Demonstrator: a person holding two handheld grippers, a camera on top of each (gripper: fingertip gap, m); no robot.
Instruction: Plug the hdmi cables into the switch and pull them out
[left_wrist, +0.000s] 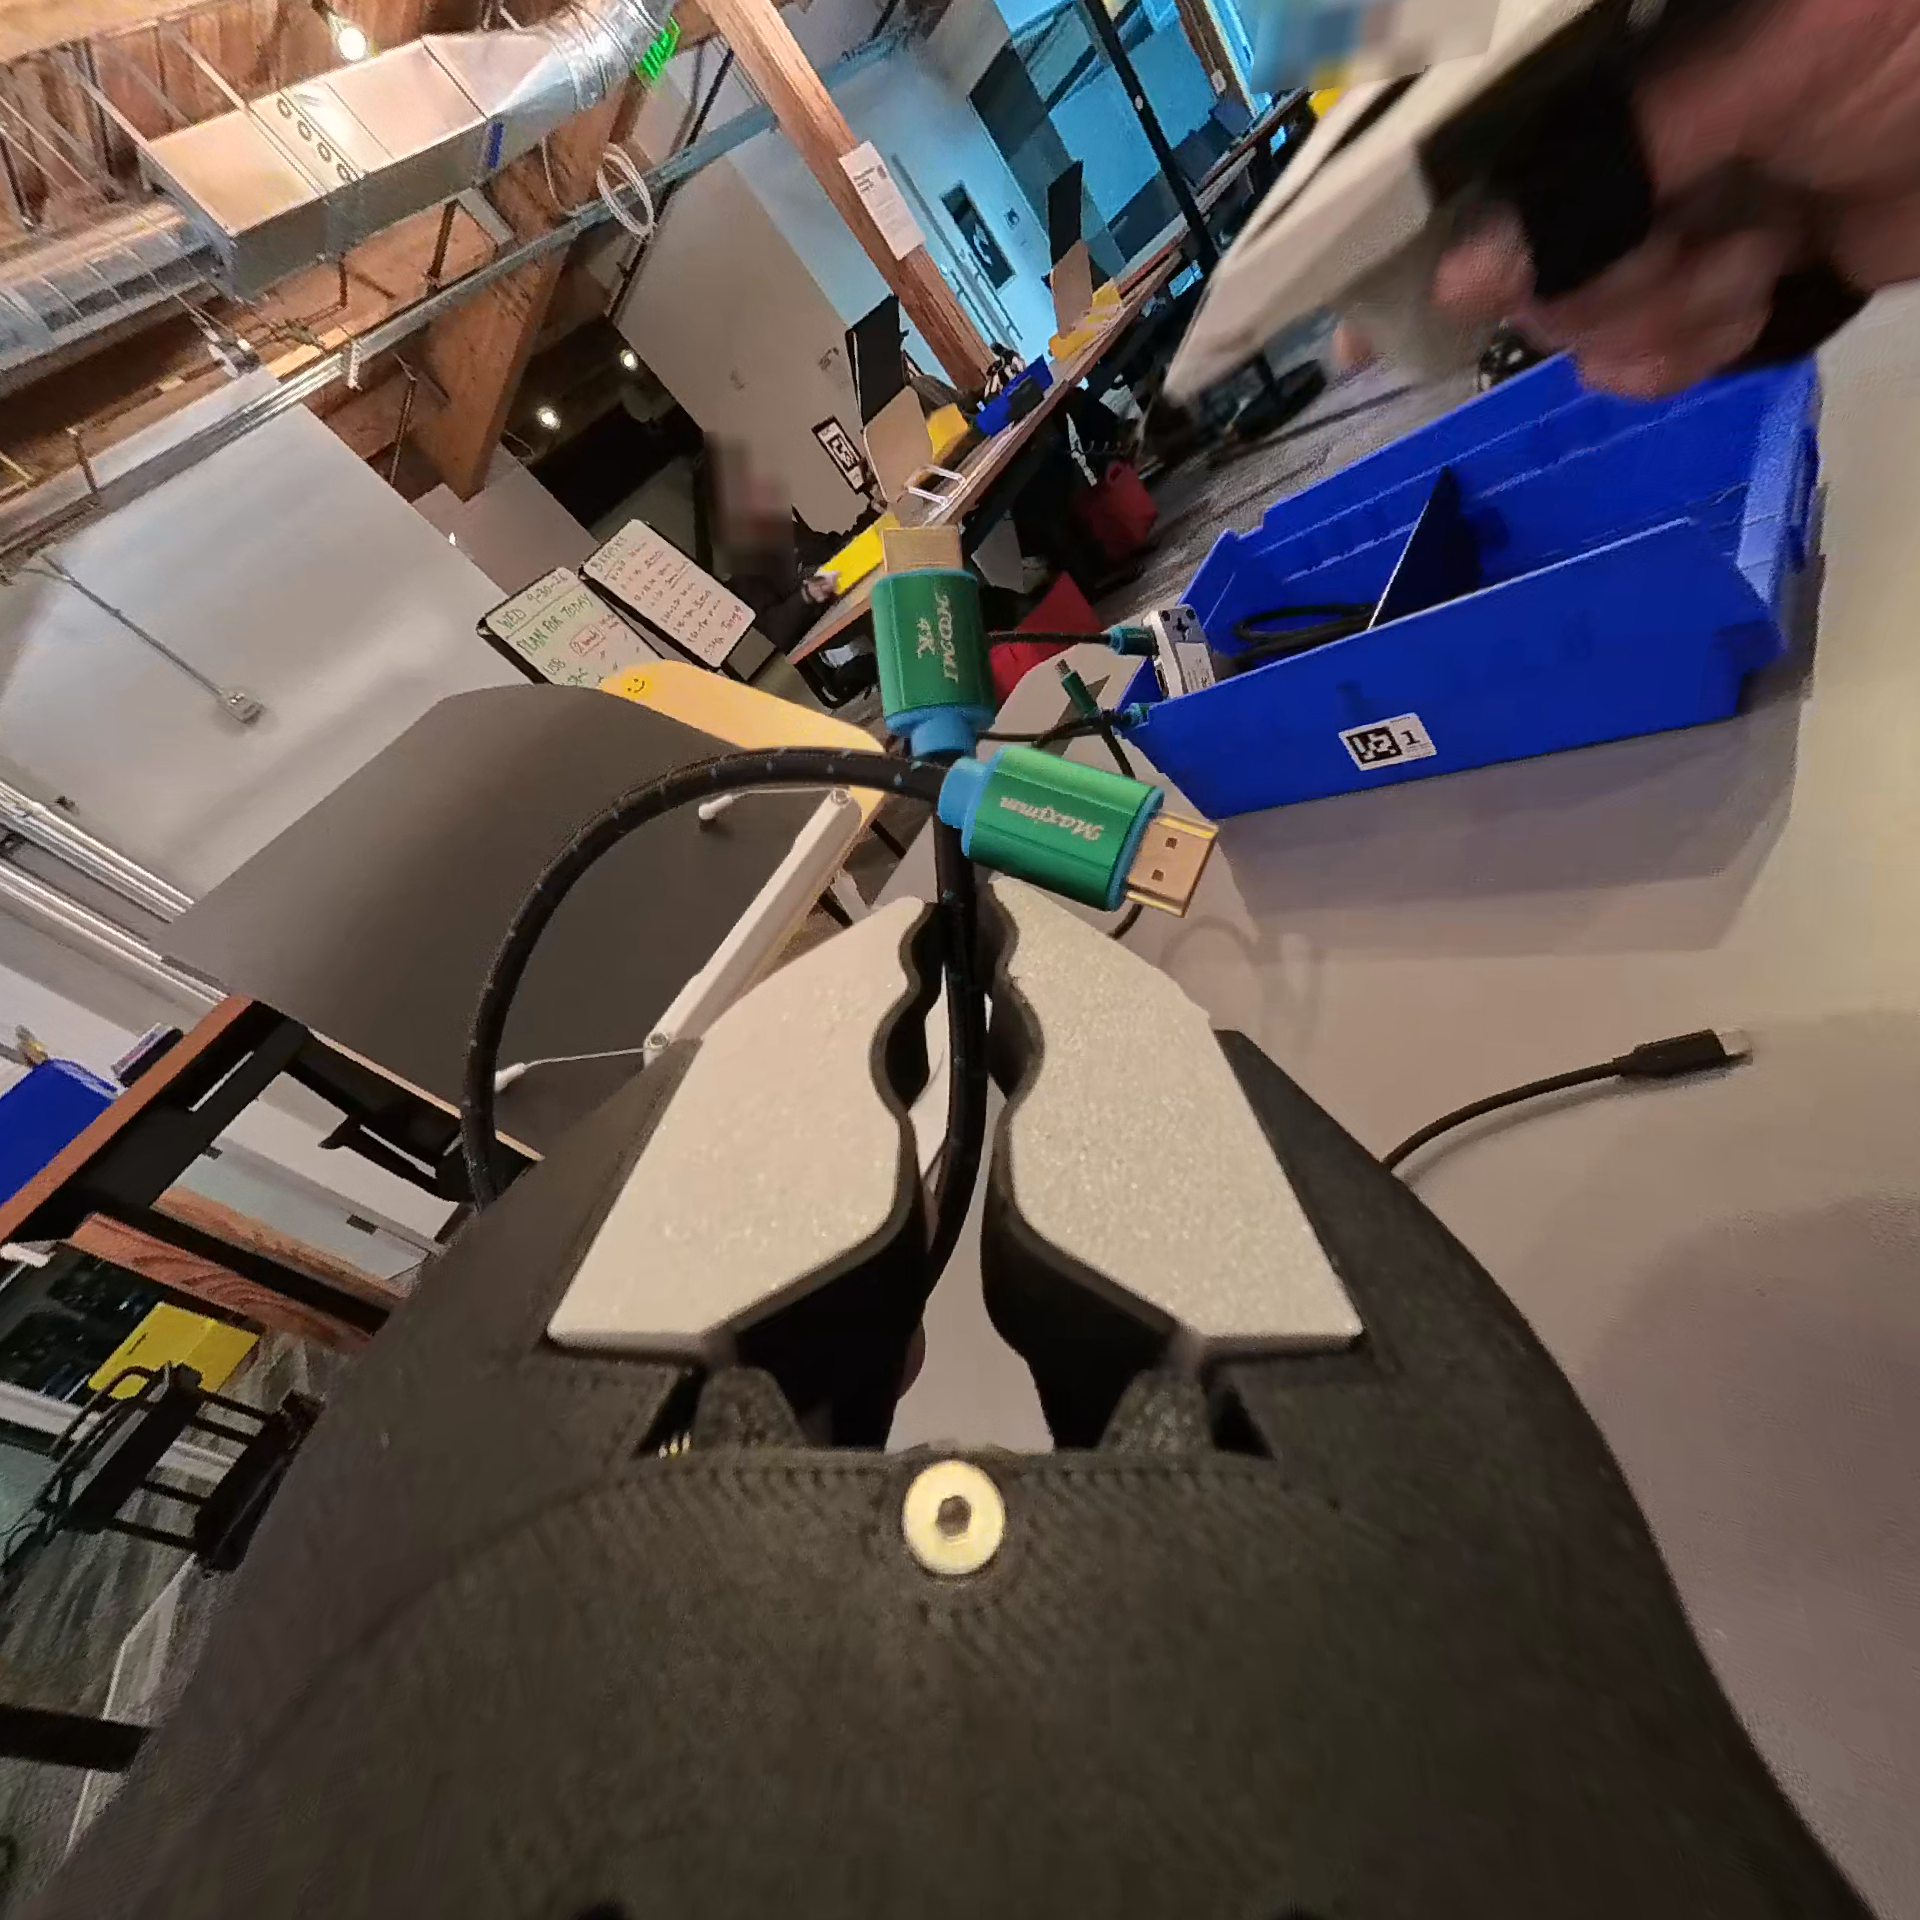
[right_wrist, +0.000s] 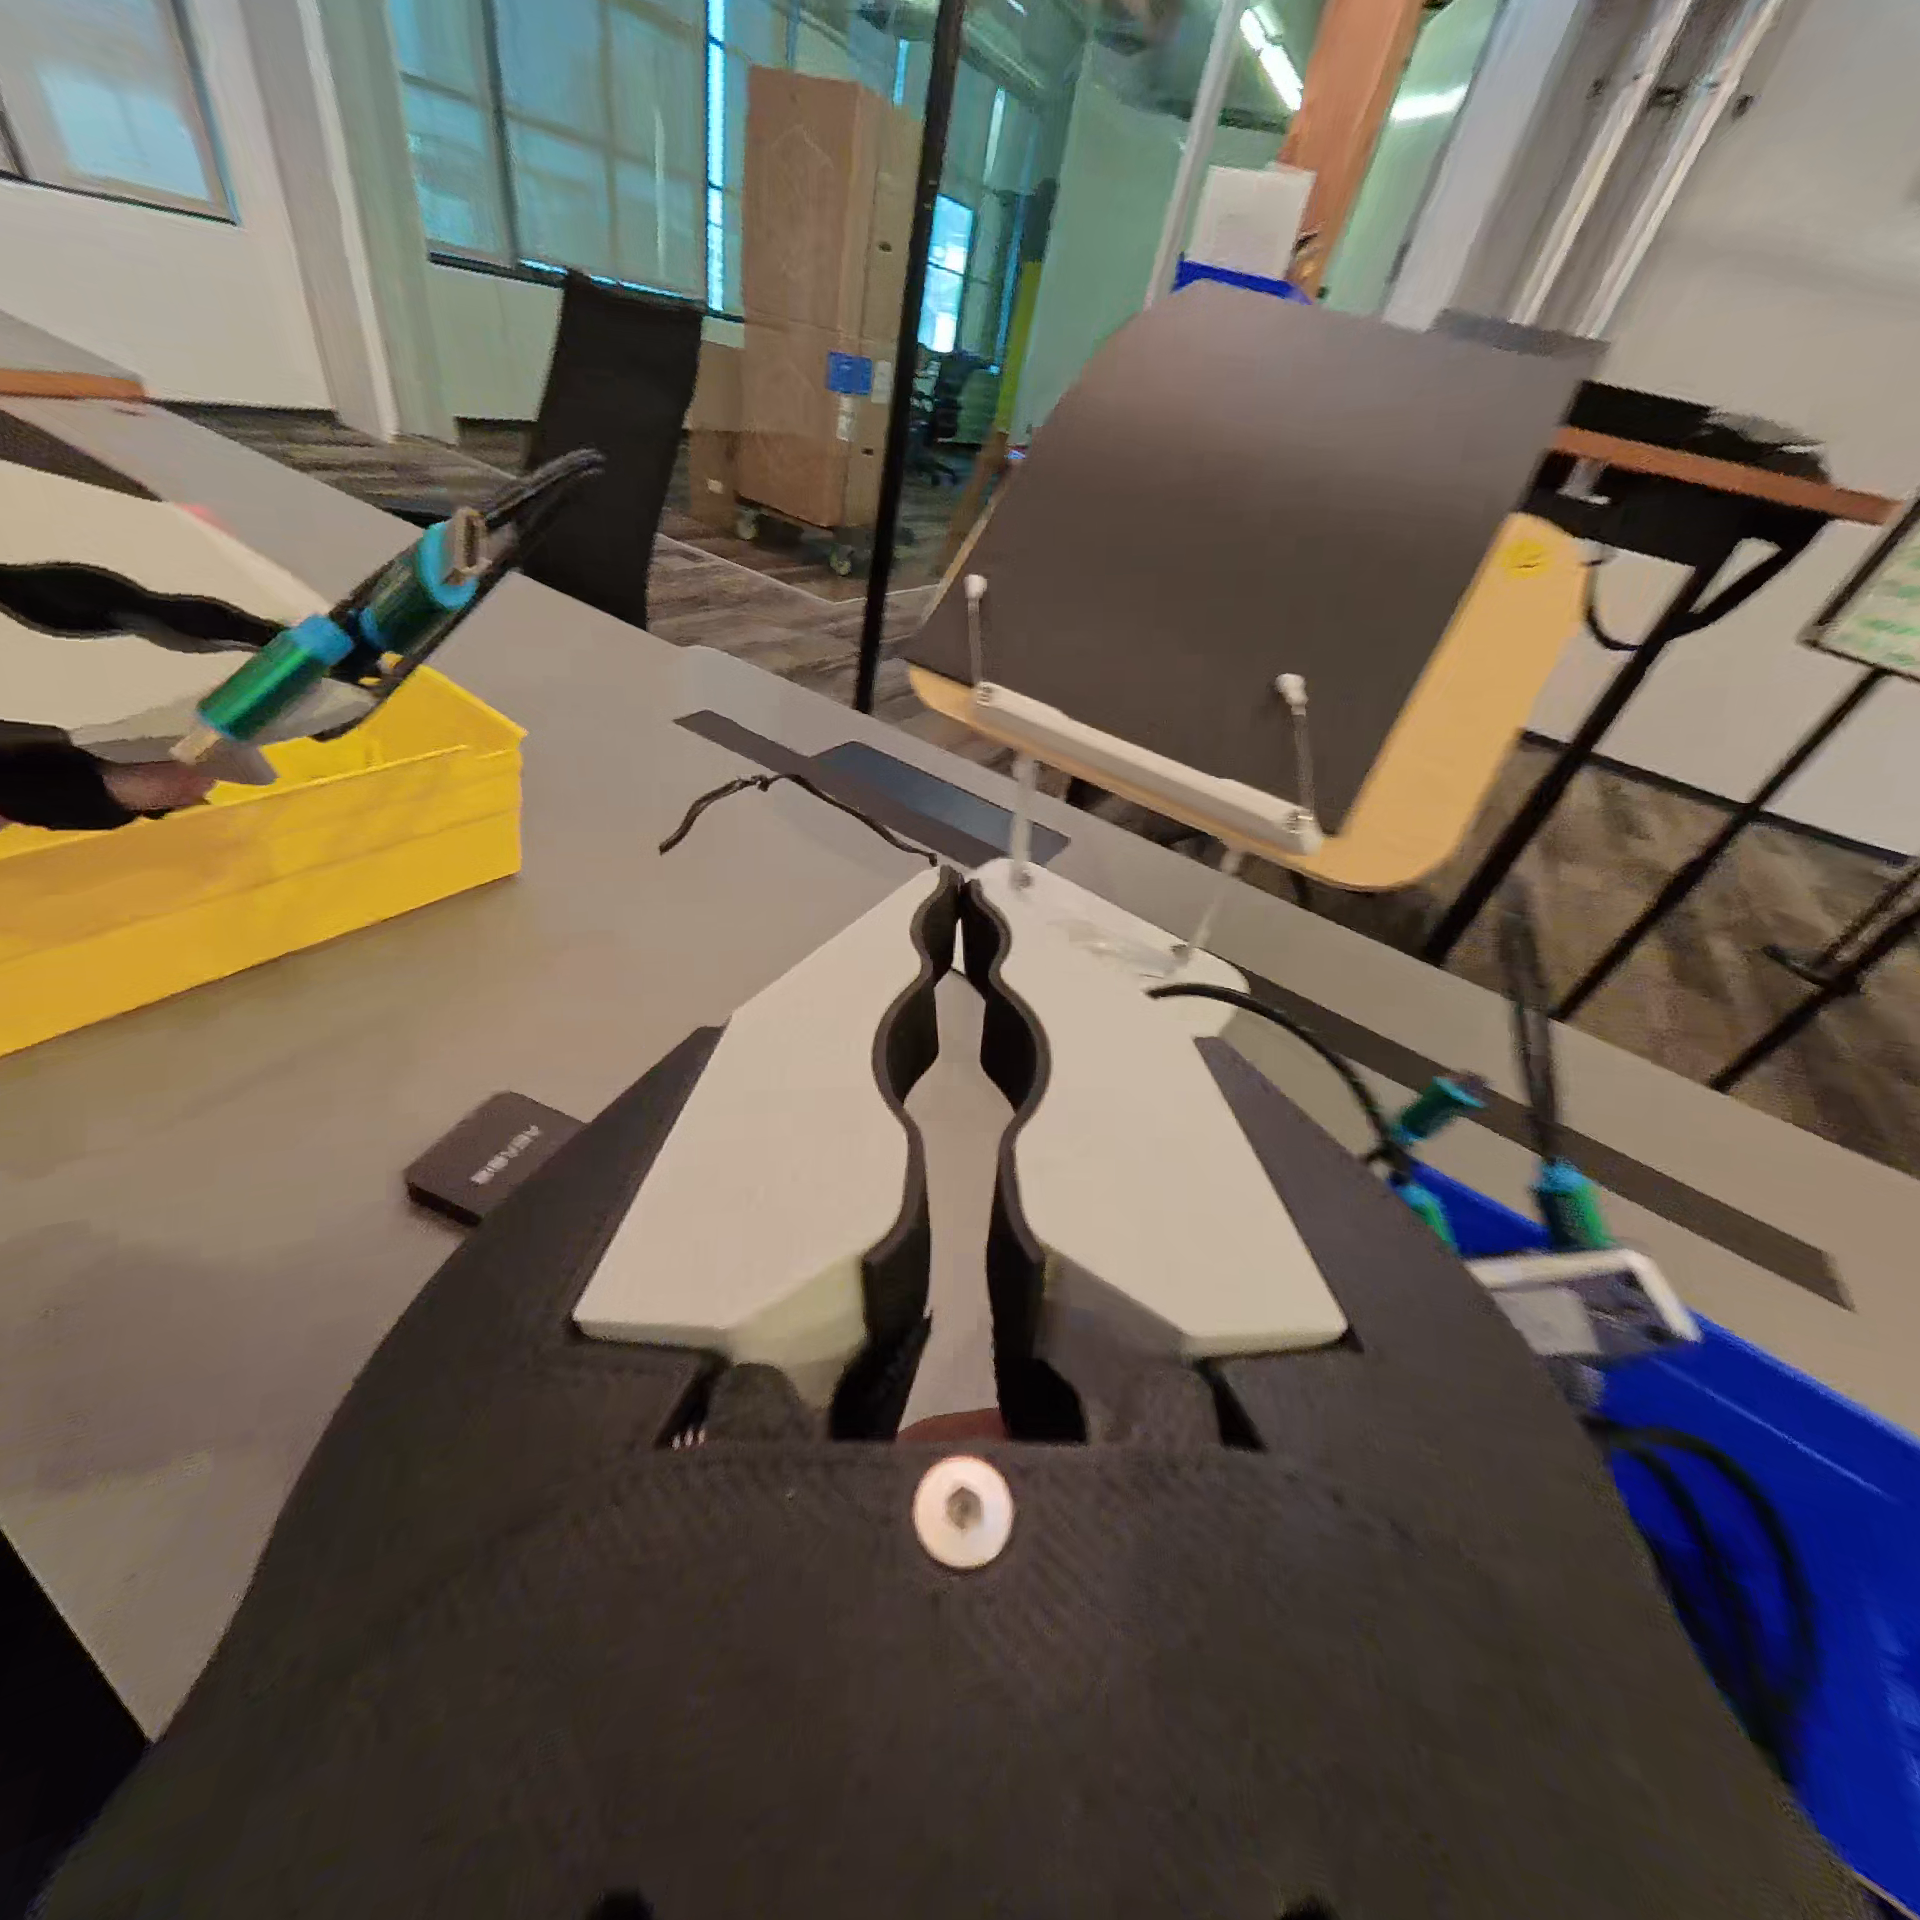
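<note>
My left gripper (left_wrist: 961, 914) is shut on a black braided HDMI cable (left_wrist: 540, 935), held up in the air. The cable's two green plugs stand just past the fingertips, one pointing up (left_wrist: 925, 655) and one pointing right (left_wrist: 1081, 831). The white switch (left_wrist: 1179, 644) sits in the near end of a blue bin (left_wrist: 1558, 644), with other green-plugged cables in it. My right gripper (right_wrist: 958, 894) is shut, and a thin black tie (right_wrist: 790, 795) trails left from its tips. The switch (right_wrist: 1569, 1309) lies low on the right. The left gripper (right_wrist: 156, 675) with its plugs (right_wrist: 281, 670) is at far left.
A yellow bin (right_wrist: 260, 862) stands on the grey table (right_wrist: 260, 1195) at the left. A small black box (right_wrist: 488, 1153) lies near my right gripper. A black board on a wooden stand (right_wrist: 1247, 540) stands at the table's far edge. A loose black USB cable (left_wrist: 1621, 1070) lies on the table. My hands' fingertips stand some 15 cm from each other. From my right tips it is roughly 30 cm to the switch (right_wrist: 1569, 1309); from my left, 45 cm. Look for it in the left wrist view (left_wrist: 1181, 656) too.
</note>
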